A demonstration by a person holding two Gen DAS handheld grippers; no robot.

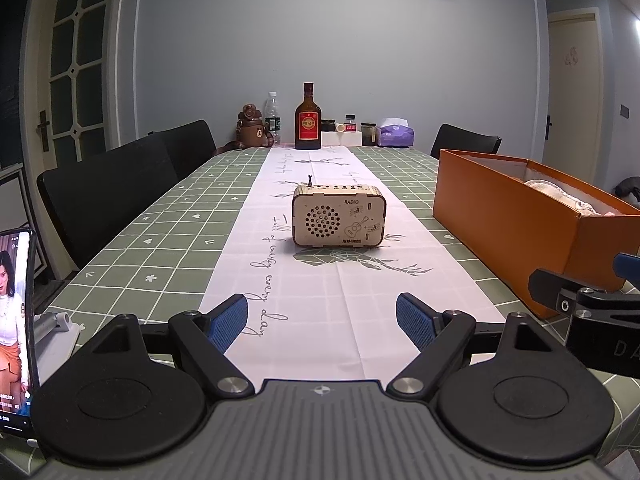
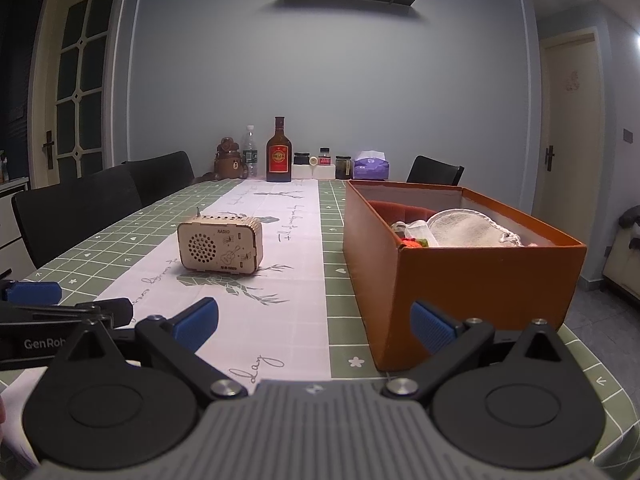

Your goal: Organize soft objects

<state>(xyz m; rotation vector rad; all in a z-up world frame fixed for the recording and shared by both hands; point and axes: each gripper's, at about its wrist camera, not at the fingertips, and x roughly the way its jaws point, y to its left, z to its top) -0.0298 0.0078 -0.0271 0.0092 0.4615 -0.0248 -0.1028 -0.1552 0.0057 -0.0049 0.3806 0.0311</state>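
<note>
At the table's [image 1: 168, 248] near left corner, one phone [image 1: 14, 320] upright on a grey stand, screen lit. Along the left edge, two black chairs [image 1: 108, 196]; at the far right edge, one more [image 1: 466, 140]. Over the near edge, the left gripper [image 1: 322, 322], blue-padded fingers [image 1: 228, 322] spread wide with nothing between them. Just to its right, the right gripper [image 2: 314, 324], likewise parted and empty, its pads [image 2: 432, 326] close to the box's near end. On the white runner down the middle, one small wooden radio [image 1: 338, 216], upright, speaker grille facing the near edge. Against the far edge, in a row: one brown bear-shaped flask [image 1: 250, 128], one clear water bottle [image 1: 273, 118], one dark bottle with a red label [image 1: 308, 118], three small jars [image 2: 343, 166] around a low white block, one purple tissue pack [image 1: 396, 134]. Along the right edge, one long orange box [image 2: 464, 276], open-topped, lying lengthwise. Inside it, the soft objects: one cream knitted piece [image 2: 460, 230], one dark red cushion [image 2: 400, 212] toward the far end, a small orange-and-green crocheted item [image 2: 414, 242] near the front wall; further pieces too hidden to count.
</note>
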